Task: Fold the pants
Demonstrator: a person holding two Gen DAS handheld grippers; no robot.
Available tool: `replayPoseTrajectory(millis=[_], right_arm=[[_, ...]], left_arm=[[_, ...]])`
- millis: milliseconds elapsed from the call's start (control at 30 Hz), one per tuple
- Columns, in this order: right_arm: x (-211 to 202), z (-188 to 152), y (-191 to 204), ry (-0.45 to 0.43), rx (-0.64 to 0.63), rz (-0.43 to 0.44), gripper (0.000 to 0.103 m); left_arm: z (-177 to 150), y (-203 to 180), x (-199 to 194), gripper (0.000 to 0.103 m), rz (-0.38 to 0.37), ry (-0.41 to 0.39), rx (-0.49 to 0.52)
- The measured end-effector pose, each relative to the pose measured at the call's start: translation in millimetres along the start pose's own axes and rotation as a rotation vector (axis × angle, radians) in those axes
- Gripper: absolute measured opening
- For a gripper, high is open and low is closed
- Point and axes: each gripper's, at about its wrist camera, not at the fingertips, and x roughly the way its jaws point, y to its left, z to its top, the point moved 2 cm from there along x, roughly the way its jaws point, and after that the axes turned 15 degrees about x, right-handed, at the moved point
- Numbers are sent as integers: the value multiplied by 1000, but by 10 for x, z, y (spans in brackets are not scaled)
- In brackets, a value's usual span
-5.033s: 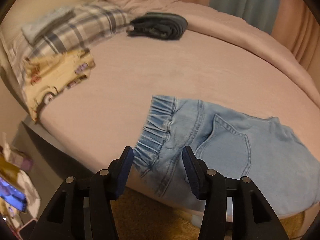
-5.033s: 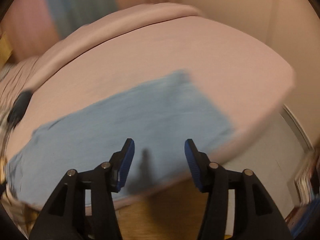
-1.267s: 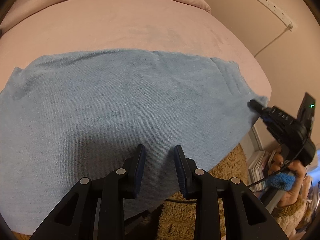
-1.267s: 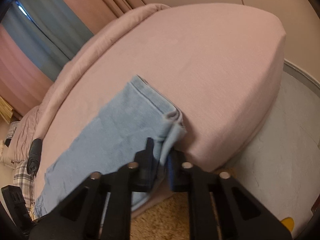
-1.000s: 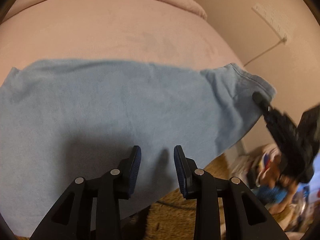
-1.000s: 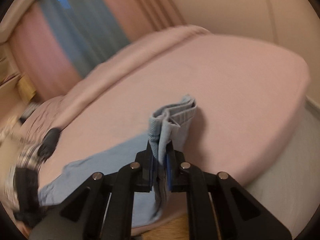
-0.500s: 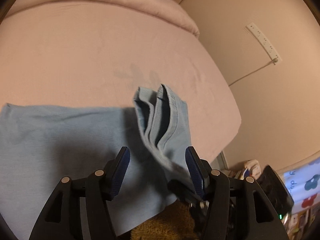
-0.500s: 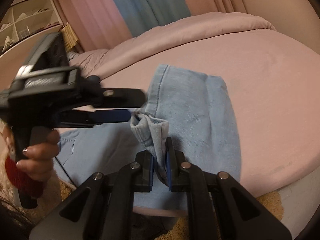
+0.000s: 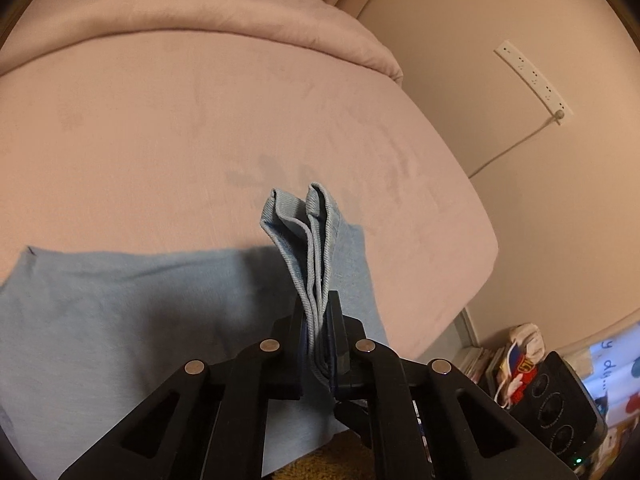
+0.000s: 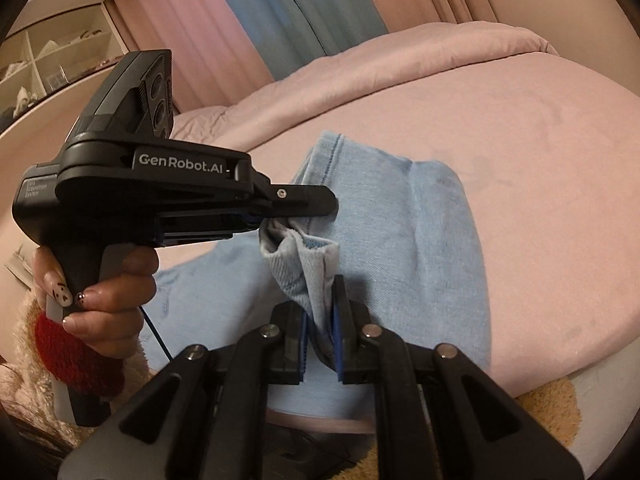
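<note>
Light blue denim pants (image 9: pixel 120 312) lie on the pink bed, legs stacked. The leg cuffs (image 9: pixel 304 232) are lifted off the bed and stand upright. My left gripper (image 9: pixel 318 336) is shut on the cuff edge. In the right wrist view my right gripper (image 10: pixel 320 332) is also shut on the bunched cuff (image 10: pixel 304 264), close to the left gripper (image 10: pixel 296 216), whose tip bites the same hem. The pants leg (image 10: pixel 420 248) folds back under them.
The pink bed (image 9: pixel 200 128) reaches a rolled duvet (image 9: pixel 224 12) at the far side. A wall with a power strip (image 9: pixel 532 80) is on the right. Books and clutter (image 9: pixel 520 352) sit on the floor. A tan rug (image 10: pixel 548 404) lies by the bed.
The right gripper carried the cuffs up and over the legs toward the left gripper. The left gripper, open half a second ago, has closed on the cuffs beside the right one.
</note>
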Motion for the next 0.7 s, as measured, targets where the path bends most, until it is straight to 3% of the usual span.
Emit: replayPoseTrajectory(millis=[467,700], right_arm=[[100,-81,416,64,-27,72,11],[372,-249,714,142,-73,102,11]], left_arm=[[-158,244,-373,6,119,-19,38],[-411,589,-495,6,171,-6,-37]])
